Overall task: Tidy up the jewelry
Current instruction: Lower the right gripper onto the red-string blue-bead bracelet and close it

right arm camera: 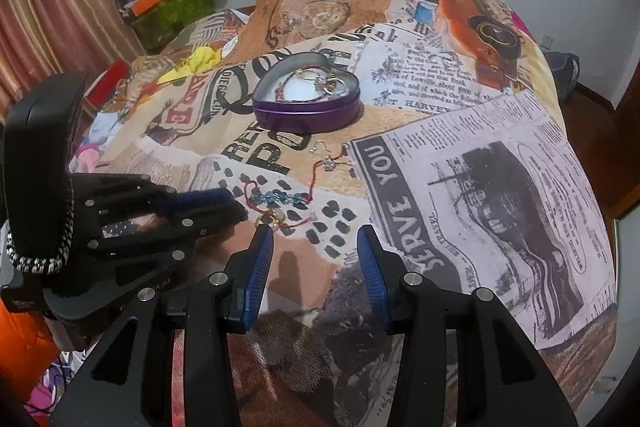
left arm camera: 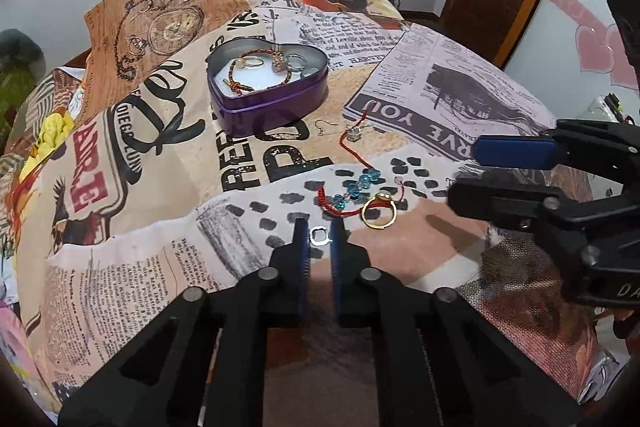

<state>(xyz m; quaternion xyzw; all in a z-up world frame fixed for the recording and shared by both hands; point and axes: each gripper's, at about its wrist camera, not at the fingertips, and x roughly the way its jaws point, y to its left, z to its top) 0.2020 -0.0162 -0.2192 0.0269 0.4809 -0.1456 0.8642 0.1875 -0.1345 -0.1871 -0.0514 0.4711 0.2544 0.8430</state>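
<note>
The left claw (left arm camera: 319,229) has closed on a small silver ring (left arm camera: 319,236). The right claw (right arm camera: 316,233) stands half open and empty, a gold ring (left arm camera: 379,213) at the silver one's two o'clock.

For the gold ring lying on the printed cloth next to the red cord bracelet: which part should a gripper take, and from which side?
Take the plain band of the gold ring on its near side, away from the stone setting at the far side. It lies flat on the cloth, so come from above, one finger inside the hoop and one outside. The red cord bracelet lies against its far-left edge, so the near side looks safer.
</note>
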